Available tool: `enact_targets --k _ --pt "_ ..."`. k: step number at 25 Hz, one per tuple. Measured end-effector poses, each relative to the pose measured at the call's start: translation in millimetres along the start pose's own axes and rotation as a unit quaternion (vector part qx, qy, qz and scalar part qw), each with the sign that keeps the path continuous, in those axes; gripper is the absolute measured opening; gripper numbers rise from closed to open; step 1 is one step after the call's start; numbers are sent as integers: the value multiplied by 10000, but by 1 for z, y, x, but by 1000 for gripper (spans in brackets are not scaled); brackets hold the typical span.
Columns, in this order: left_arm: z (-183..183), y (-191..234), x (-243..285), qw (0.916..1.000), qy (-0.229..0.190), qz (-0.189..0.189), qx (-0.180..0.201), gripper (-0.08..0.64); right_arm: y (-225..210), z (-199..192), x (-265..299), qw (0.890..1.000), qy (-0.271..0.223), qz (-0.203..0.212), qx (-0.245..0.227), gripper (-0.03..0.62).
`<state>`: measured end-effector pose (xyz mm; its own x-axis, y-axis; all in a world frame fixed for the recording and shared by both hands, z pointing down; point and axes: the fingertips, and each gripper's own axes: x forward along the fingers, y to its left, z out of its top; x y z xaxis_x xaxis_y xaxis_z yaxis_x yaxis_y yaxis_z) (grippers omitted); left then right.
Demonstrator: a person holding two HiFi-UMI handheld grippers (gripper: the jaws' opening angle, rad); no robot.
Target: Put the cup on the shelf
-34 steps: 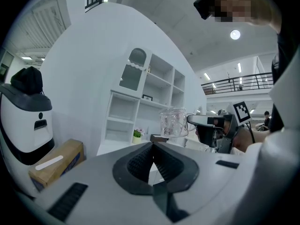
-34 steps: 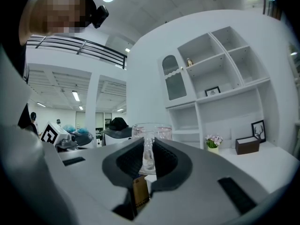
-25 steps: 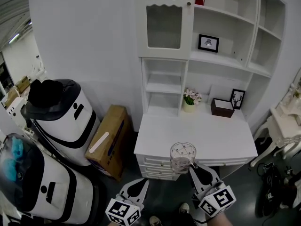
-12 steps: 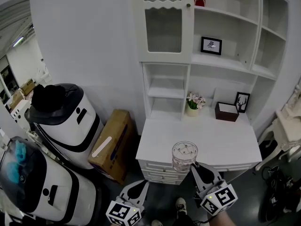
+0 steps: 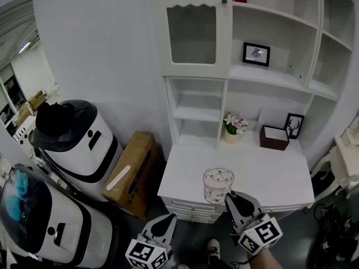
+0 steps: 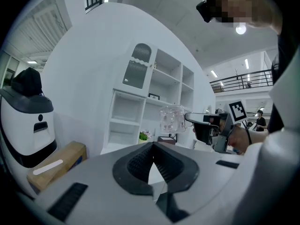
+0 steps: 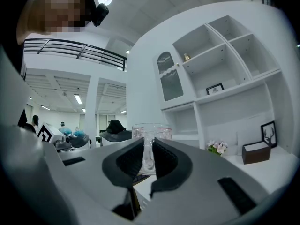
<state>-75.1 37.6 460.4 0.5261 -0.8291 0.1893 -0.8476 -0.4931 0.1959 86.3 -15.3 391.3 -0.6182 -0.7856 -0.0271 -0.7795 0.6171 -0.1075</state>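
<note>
A clear glass cup (image 5: 217,185) with a handle hangs upright in the air over the front edge of the white desk (image 5: 269,175). My right gripper (image 5: 230,198) is shut on its handle. In the right gripper view the cup (image 7: 151,131) stands straight ahead with its handle pinched between the pads of the right gripper (image 7: 149,143). The white shelf unit (image 5: 269,78) rises behind the desk. My left gripper (image 5: 167,222) is lower left of the cup, shut and holding nothing. From the left gripper view, the cup (image 6: 171,119) shows to the right, ahead of the left gripper (image 6: 152,147).
On the desk stand a small flower pot (image 5: 231,129), a brown box (image 5: 274,137) and a framed picture (image 5: 294,126); another frame (image 5: 256,54) sits on a shelf above. Two white rounded machines (image 5: 76,142) and a cardboard box (image 5: 132,170) stand at the left.
Both grippers and the cup have moved across the room along the desk front; the shelf unit has shifted in the picture. The grip on the cup is unchanged.
</note>
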Motion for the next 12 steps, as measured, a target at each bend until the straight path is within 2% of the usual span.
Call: enact_targets --k 8,12 --pt "5 4 44 9999 55 134 -39 5 -40 -1 30 9998 64 173 -59 26" --pt "10 9 63 9996 -64 283 -69 5 -58 -1 44 9996 56 269 -86 26"
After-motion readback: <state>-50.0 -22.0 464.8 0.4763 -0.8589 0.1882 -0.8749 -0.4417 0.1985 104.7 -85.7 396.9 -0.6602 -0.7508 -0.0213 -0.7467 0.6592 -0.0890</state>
